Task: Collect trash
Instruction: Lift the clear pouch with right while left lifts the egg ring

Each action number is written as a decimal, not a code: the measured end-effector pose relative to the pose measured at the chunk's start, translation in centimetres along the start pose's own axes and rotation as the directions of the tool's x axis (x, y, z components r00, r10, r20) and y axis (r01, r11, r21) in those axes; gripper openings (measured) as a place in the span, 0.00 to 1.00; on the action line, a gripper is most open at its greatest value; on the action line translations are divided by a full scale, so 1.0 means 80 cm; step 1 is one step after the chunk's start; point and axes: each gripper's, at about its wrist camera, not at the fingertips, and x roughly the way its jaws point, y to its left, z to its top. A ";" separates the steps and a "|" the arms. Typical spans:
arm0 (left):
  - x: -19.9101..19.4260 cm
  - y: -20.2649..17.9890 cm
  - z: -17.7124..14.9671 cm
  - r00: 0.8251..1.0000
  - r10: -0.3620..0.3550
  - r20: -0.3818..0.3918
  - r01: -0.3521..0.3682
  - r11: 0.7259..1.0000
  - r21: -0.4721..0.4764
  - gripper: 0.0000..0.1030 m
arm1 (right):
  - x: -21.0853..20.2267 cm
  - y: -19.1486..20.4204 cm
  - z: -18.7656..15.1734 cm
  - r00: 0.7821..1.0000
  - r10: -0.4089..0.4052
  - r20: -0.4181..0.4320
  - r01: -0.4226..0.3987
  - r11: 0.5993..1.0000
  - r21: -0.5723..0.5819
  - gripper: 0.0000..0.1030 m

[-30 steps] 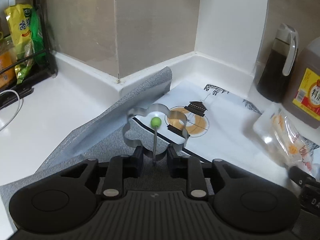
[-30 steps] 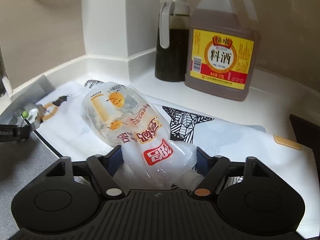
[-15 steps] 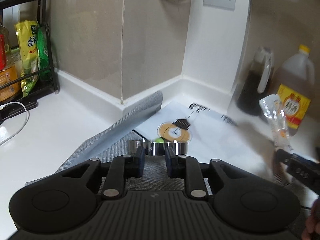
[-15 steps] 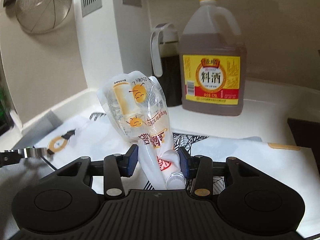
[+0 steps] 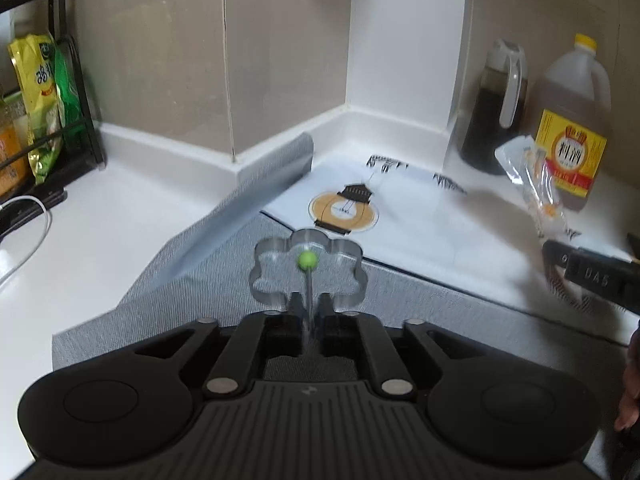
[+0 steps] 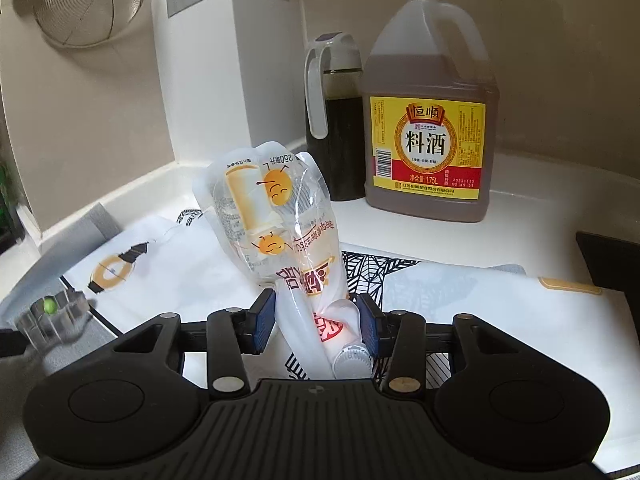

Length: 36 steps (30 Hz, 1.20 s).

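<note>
The right gripper (image 6: 316, 322) is pinching an empty drink pouch (image 6: 280, 232) near its capped spout, fingers (image 6: 262, 320) pressed against its crumpled lower end. The pouch is hanging clear above the white mat (image 6: 480, 312), upright, in front of the wine jug (image 6: 430, 120) and just left of it, with the dark oil bottle (image 6: 330, 120) behind.

The left gripper (image 5: 308, 314) is gripping the thin wire handle of a flower-shaped metal mould (image 5: 308, 270), fingers almost closed on it; a green bead (image 5: 307, 260) is topping the wire. The mould is hovering over the grey mat (image 5: 160, 300), well to the left of the jug.

Judging by this, the pick-up step is finishing: the trash is being held off the counter and is ready to be carried away. No bin is showing in either view, so the next move is calling for a turn toward wherever the bin is, keeping the squeeze firm, since the slick film could slip out.
</note>
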 end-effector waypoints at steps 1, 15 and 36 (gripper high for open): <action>0.000 0.000 -0.001 1.000 0.001 0.002 -0.001 1.000 0.000 0.32 | 0.000 0.002 -0.001 1.000 -0.004 -0.002 0.004 1.000 -0.011 0.47; 0.066 -0.028 0.023 0.996 0.083 -0.020 -0.080 0.991 0.108 0.96 | 0.018 -0.006 -0.004 0.997 -0.005 -0.082 0.007 1.000 0.026 0.85; -0.106 -0.011 -0.003 0.984 0.077 0.163 -0.086 0.995 0.053 0.79 | -0.027 0.000 0.005 0.987 0.032 0.158 -0.038 0.999 0.032 0.44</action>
